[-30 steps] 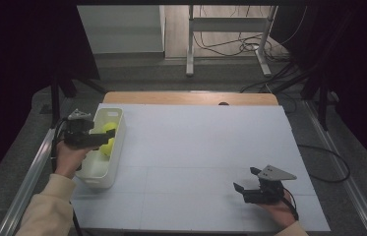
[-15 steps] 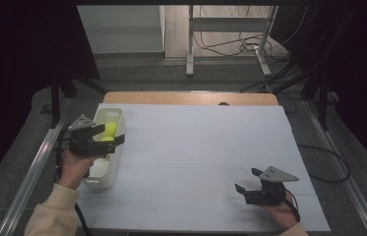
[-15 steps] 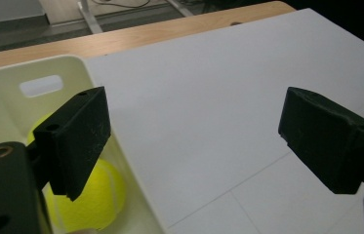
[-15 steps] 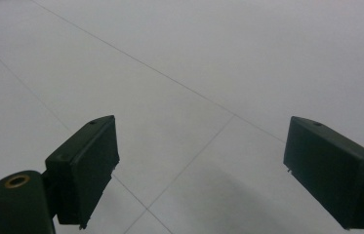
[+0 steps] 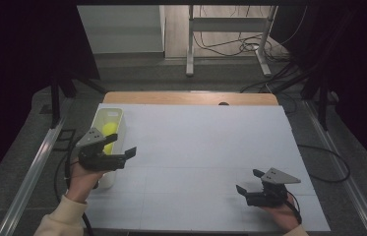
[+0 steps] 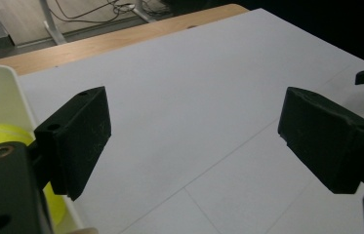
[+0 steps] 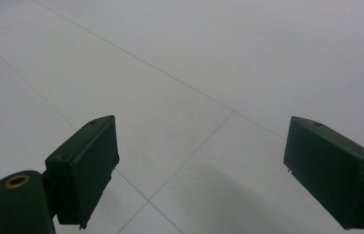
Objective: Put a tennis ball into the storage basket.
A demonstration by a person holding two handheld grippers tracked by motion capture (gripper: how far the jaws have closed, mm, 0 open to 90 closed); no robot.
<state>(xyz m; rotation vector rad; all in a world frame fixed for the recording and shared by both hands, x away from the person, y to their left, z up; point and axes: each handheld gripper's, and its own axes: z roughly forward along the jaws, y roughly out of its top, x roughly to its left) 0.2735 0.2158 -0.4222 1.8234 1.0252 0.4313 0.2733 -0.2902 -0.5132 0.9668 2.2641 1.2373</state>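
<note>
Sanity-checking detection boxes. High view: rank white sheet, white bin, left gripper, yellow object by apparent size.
1. white sheet, by far the largest.
2. white bin, partly hidden behind the gripper.
3. left gripper, held nearer the camera, so its rank against the bin is unsure.
4. yellow object, smallest, partly covered.

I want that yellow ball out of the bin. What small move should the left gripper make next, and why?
Probably swing the left gripper back over the white bin and lower it: its jaws are open and empty, beside the bin, and the yellow ball lies inside.
</note>
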